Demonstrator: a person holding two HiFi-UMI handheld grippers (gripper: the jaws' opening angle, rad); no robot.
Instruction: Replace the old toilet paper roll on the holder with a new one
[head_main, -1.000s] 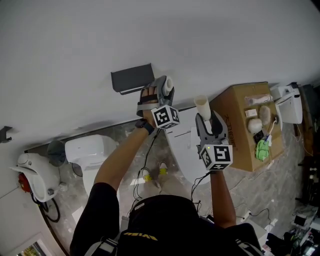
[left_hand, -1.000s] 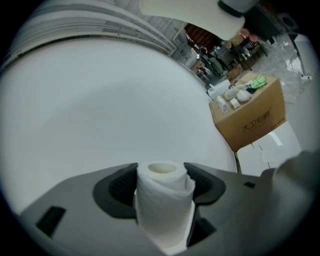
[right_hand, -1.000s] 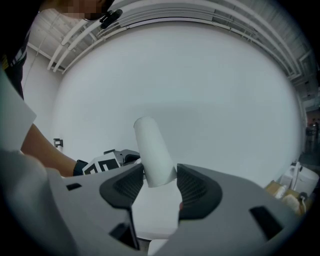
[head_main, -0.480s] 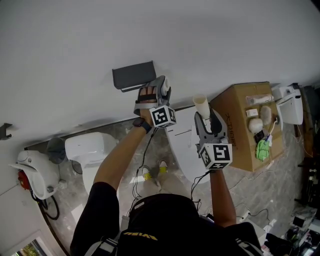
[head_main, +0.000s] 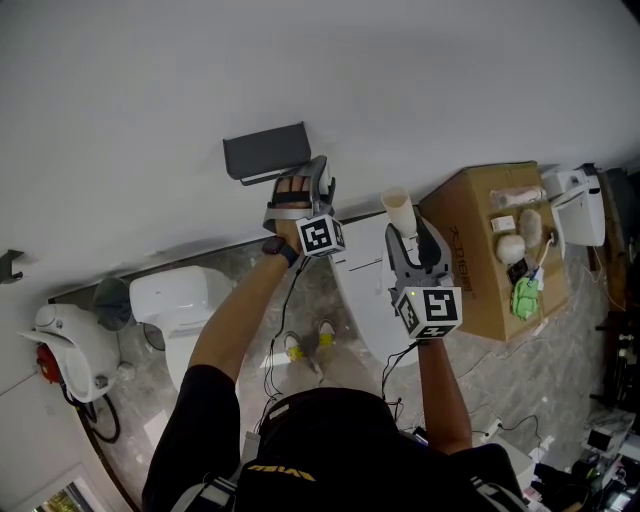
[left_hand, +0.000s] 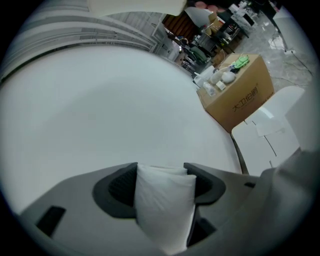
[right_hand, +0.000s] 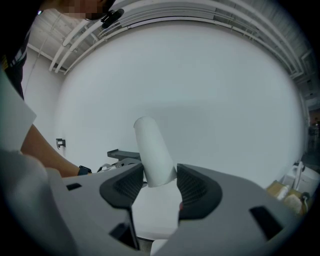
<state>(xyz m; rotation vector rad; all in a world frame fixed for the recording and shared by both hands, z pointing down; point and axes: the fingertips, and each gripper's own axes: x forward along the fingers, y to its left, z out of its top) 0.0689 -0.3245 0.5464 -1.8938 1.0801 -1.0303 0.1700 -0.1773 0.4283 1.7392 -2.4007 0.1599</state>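
Note:
A dark grey holder (head_main: 265, 152) sticks out from the white wall. Just below and right of it in the head view, my left gripper (head_main: 312, 183) is shut on a new white toilet paper roll (left_hand: 164, 207), which fills the gap between the jaws in the left gripper view. The roll is mostly hidden behind that gripper in the head view. My right gripper (head_main: 404, 232) is further right, shut on the base of an empty pale cardboard tube (head_main: 400, 209) that stands up out of the jaws (right_hand: 154, 150). In the right gripper view the holder (right_hand: 122, 153) shows at the left.
A white toilet (head_main: 180, 300) sits on the floor at lower left, next to a white appliance (head_main: 68, 345). A cardboard box (head_main: 485, 250) with small items on top stands at the right. A white panel (head_main: 365, 295) leans between the arms.
My left gripper with the new roll has sunk a little and rolled, so the roll's white end no longer shows beside it. The right gripper and tube have stayed put.

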